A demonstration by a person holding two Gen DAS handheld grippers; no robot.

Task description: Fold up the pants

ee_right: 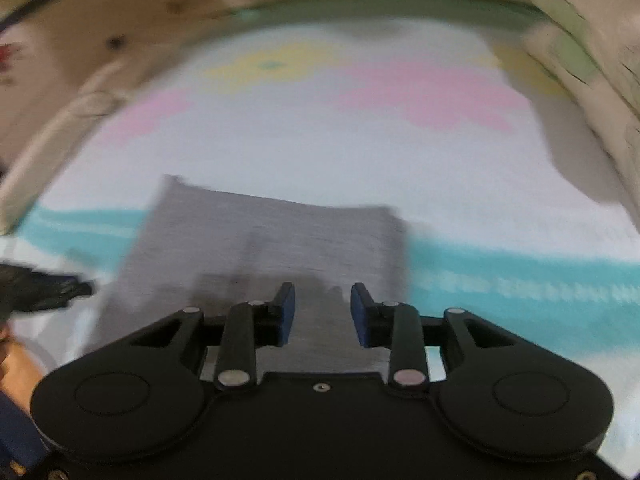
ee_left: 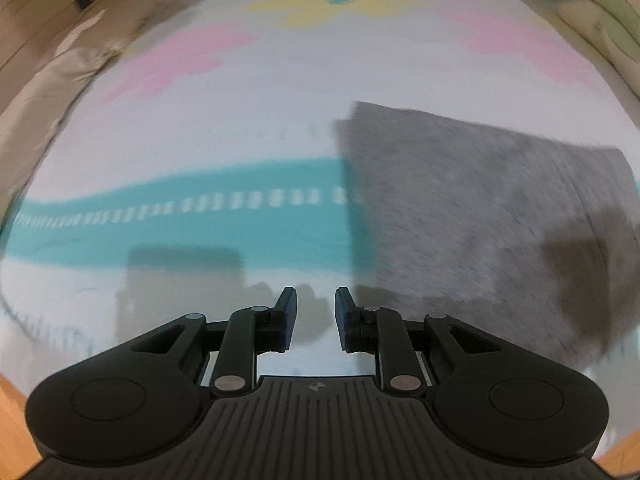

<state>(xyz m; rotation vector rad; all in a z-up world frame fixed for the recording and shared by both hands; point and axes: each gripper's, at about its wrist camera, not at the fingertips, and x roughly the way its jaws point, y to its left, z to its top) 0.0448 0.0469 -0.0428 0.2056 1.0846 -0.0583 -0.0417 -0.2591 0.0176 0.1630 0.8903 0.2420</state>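
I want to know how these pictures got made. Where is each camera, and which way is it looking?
Left wrist view: sits on the left gripper, looking down at the flowery blanket; folded grey pants lie to its right.
Right wrist view: sits on the right gripper, looking down over the pants; the left gripper peeks in at the left edge.
Both show the pants and blanket.

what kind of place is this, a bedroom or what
Probably a room at home, perhaps a bedroom: grey folded pants lie on a soft flower-patterned blanket, with a wooden floor beyond its edge.
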